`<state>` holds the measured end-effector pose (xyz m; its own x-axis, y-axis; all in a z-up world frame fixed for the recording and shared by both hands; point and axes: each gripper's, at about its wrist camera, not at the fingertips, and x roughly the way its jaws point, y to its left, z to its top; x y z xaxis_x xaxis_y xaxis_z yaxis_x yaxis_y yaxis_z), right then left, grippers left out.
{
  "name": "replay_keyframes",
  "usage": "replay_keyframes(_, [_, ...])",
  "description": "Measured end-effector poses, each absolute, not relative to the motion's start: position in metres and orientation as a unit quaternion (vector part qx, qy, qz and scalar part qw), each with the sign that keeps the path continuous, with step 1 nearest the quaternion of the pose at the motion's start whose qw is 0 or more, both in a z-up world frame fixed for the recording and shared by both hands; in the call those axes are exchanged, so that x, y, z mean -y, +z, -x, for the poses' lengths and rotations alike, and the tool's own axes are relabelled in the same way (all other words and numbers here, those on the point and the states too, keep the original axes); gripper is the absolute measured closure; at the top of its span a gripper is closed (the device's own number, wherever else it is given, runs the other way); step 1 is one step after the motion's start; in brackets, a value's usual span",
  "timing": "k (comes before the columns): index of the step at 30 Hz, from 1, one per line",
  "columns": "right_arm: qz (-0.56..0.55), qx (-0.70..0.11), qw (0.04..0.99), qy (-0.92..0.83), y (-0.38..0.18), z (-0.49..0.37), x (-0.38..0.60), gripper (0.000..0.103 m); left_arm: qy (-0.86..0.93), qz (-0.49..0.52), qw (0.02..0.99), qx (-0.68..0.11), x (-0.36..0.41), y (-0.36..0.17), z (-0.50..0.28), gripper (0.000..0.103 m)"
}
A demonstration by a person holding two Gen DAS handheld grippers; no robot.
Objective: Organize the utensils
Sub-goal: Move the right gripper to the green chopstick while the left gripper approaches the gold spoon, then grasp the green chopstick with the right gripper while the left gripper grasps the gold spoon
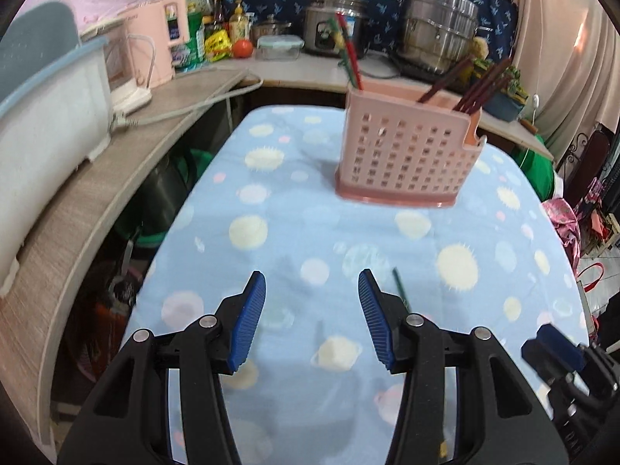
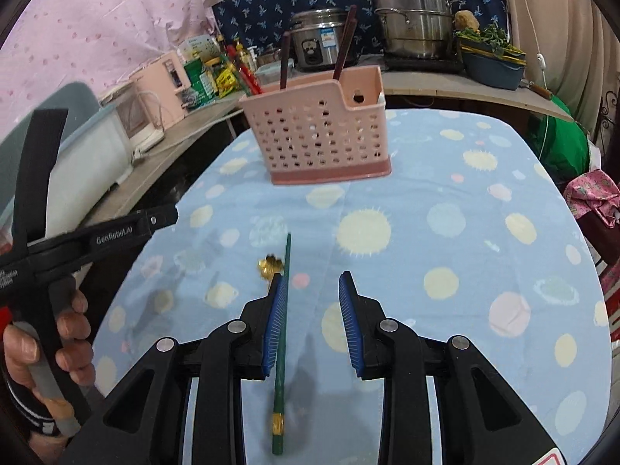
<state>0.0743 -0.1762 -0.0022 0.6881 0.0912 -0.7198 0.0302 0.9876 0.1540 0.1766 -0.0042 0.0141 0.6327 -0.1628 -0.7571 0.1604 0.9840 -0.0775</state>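
A pink perforated utensil holder stands on the blue spotted cloth and also shows in the right wrist view. It holds red and green chopsticks on its left and dark brown chopsticks on its right. A green chopstick with a gold band lies on the cloth between the jaws of my open right gripper, next to its left pad. Its tip shows in the left wrist view. A gold-coloured utensil end lies just beyond that pad. My left gripper is open and empty.
A wooden shelf along the left carries a white bin and a pink appliance. The back counter holds a rice cooker, a steel steamer pot, bottles and a tub of greens.
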Motion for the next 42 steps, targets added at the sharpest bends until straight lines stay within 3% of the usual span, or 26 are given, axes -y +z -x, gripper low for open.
replay_keyframes(11, [-0.083,-0.457,0.885,0.04,-0.057,-0.045,0.152,0.074,-0.087,-0.001,0.879,-0.468,-0.006,-0.034,-0.147,0.055])
replay_keyframes(24, [-0.058,-0.468,0.881,0.041,-0.07,-0.035,0.143,0.077,-0.091,-0.011,0.863,-0.497,-0.003,-0.056,-0.129,0.055])
replay_keyframes(35, [-0.036,-0.461,0.886,0.022,-0.071,-0.033,0.144,0.095,-0.099,-0.013,0.855,-0.509,0.001,-0.064,-0.125,0.054])
replay_keyframes(42, [-0.051,-0.46,0.886,0.017,-0.069,-0.033,0.152,0.096,-0.106,-0.021,0.856,-0.505,0.008,-0.063,-0.121,0.044])
